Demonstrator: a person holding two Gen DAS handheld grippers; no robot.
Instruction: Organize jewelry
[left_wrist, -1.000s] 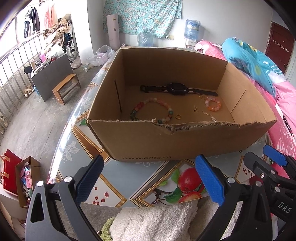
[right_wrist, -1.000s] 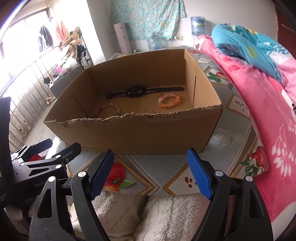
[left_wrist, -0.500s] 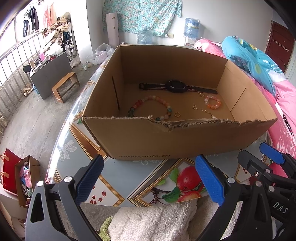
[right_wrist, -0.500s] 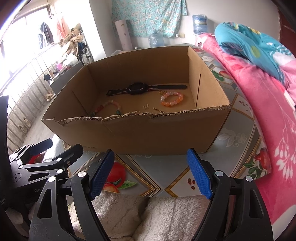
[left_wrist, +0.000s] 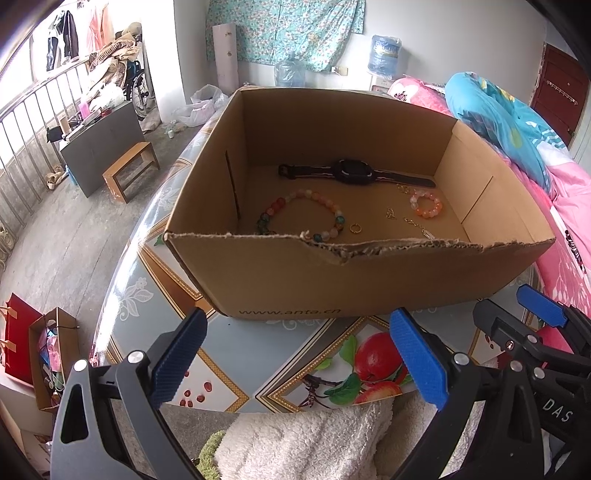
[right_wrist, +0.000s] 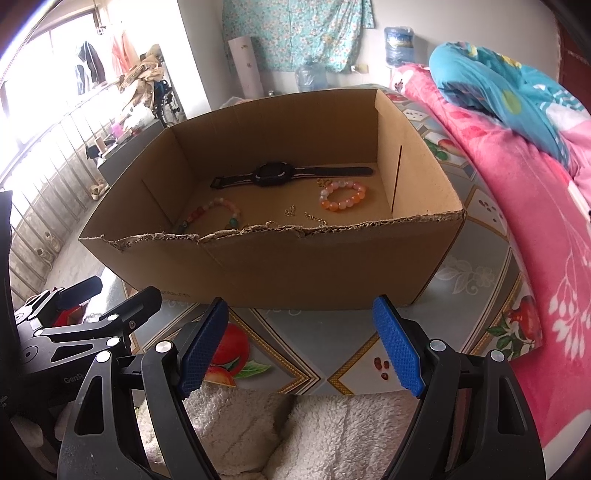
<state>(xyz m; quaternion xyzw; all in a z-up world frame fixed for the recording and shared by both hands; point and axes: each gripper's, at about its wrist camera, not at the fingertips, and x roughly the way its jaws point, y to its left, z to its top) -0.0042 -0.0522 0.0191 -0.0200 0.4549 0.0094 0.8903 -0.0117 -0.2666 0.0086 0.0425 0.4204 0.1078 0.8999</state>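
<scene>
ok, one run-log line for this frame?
left gripper: open, empty | right gripper: open, empty | cardboard box: holds watch, bracelets | phase: pre-reach

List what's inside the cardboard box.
Cardboard box holds a black watch, multicolour bead bracelet, orange bead bracelet, gold ring, small gold pieces. The near wall hides the front floor strip.

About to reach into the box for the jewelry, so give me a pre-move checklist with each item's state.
1. Left hand-held gripper open and empty: ok.
2. Right hand-held gripper open and empty: ok.
3. Both short of the cardboard box, not touching it: ok.
4. Watch, large bead bracelet and orange bracelet lie apart on the box floor: ok.
5. Ring and gold chain clear of the torn front wall: cannot tell.
</scene>
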